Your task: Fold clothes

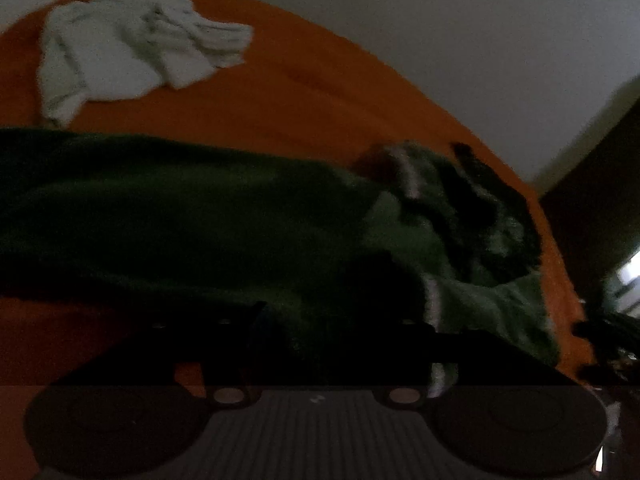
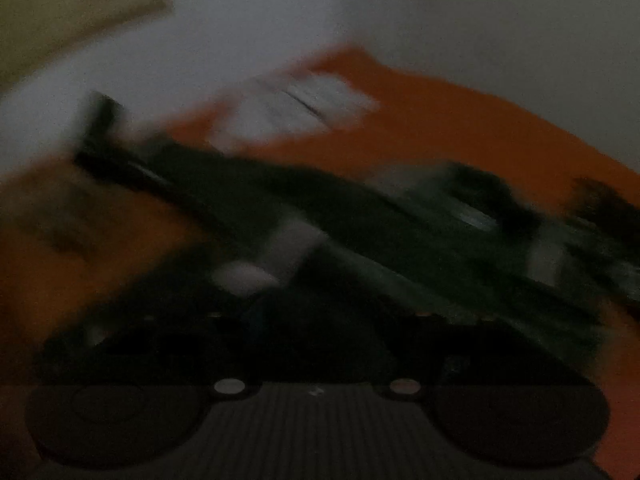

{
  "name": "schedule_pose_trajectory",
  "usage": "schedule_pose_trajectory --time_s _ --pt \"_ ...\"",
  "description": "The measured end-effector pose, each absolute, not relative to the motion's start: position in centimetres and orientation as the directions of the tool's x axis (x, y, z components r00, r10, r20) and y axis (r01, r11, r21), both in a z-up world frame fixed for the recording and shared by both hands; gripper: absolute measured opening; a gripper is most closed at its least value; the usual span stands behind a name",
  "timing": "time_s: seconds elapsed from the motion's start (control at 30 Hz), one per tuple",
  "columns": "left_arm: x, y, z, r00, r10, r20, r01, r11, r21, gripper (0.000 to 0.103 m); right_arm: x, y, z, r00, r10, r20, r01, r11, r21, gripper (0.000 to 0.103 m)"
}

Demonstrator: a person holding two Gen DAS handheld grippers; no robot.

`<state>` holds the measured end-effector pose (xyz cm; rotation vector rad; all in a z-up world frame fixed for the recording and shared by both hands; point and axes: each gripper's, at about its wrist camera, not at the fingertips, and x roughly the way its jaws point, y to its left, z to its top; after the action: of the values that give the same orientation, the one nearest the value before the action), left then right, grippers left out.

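Left gripper (image 1: 320, 336): seen at the bottom of the left wrist view as two dark fingers over dark cloth; the picture is too dim for it to be told whether the fingers are spread or pinching the fabric.
Right gripper (image 2: 316, 332): seen at the bottom of the right wrist view, heavily blurred and in shadow; whether it is spread or pinching anything cannot be told.
Green garment (image 1: 180, 220): spread across the middle of the left wrist view, from the left edge to the lower right, directly ahead of the left gripper. Pale striped trim is seen at its bunched right end. In the right wrist view it runs as a dark green diagonal band from centre left to lower right.
White garment (image 1: 132, 48): lying crumpled in the upper left of the left wrist view, well apart from the green garment; it is seen as a pale smear above centre in the right wrist view.
Orange surface (image 1: 280, 112): seen beneath both garments; what kind of furniture it covers cannot be told.
Wall (image 1: 440, 20): pale, filling the upper right of the left wrist view.
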<state>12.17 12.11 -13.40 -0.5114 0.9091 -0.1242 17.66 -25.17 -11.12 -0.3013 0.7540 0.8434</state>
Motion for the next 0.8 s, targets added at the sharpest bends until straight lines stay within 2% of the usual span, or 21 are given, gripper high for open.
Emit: schedule_pose_trajectory --time_s 0.1,0.2,0.23,0.33,0.4,0.43,0.47,0.6,0.7,0.73,0.8 --pt "14.1 10.2 -13.5 0.593 -0.368 -0.717 -0.058 0.868 -0.493 0.049 23.0 -29.8 -13.0 0.531 0.375 -0.76 -0.63 0.774 -0.058 0.063" --pt "17.0 7.3 -13.2 0.543 -0.384 -0.747 0.022 0.895 -0.445 0.05 28.3 -34.7 -14.9 0.566 0.297 -0.769 -0.466 0.885 0.0 0.056" --pt "17.9 6.2 -13.3 0.518 -0.391 -0.761 0.044 0.901 -0.432 0.052 29.9 -36.0 -15.6 0.57 0.282 -0.771 -0.419 0.908 0.022 0.047" --pt "19.6 3.2 -14.4 0.43 -0.377 -0.82 0.098 0.923 -0.373 0.052 32.8 -38.2 -18.2 0.561 0.282 -0.778 -0.346 0.934 0.09 0.039" --pt "20.1 1.7 -15.3 0.413 -0.358 -0.837 0.114 0.933 -0.342 0.035 34.1 -39.1 -20.0 0.531 0.307 -0.79 -0.314 0.937 0.153 0.039" --pt "20.1 1.3 -15.7 0.415 -0.353 -0.839 0.116 0.935 -0.336 0.016 34.5 -39.3 -20.7 0.509 0.312 -0.802 -0.305 0.937 0.171 0.039" --pt "20.0 1.1 -16.0 0.425 -0.347 -0.836 0.11 0.936 -0.333 0.013 34.8 -39.3 -21.3 0.494 0.312 -0.812 -0.299 0.937 0.178 0.039" --pt "17.1 1.6 -13.8 0.496 -0.336 -0.801 0.067 0.934 -0.35 0.011 35.3 -38.3 -20.9 0.526 0.287 -0.801 -0.311 0.941 0.132 0.039" --pt "12.9 3.5 -10.8 0.544 -0.369 -0.754 0.079 0.917 -0.392 0.011 35.3 -37.8 -19.5 0.619 0.252 -0.744 -0.302 0.951 0.07 0.04" --pt "11.8 4.2 -10.6 0.538 -0.363 -0.761 0.073 0.919 -0.386 0.011 35.3 -37.6 -19.4 0.633 0.251 -0.732 -0.306 0.95 0.06 0.044" --pt "10.5 5.2 -11.2 0.494 -0.378 -0.783 0.076 0.916 -0.394 0.017 35.7 -36.8 -20.4 0.599 0.255 -0.759 -0.333 0.941 0.054 0.045"
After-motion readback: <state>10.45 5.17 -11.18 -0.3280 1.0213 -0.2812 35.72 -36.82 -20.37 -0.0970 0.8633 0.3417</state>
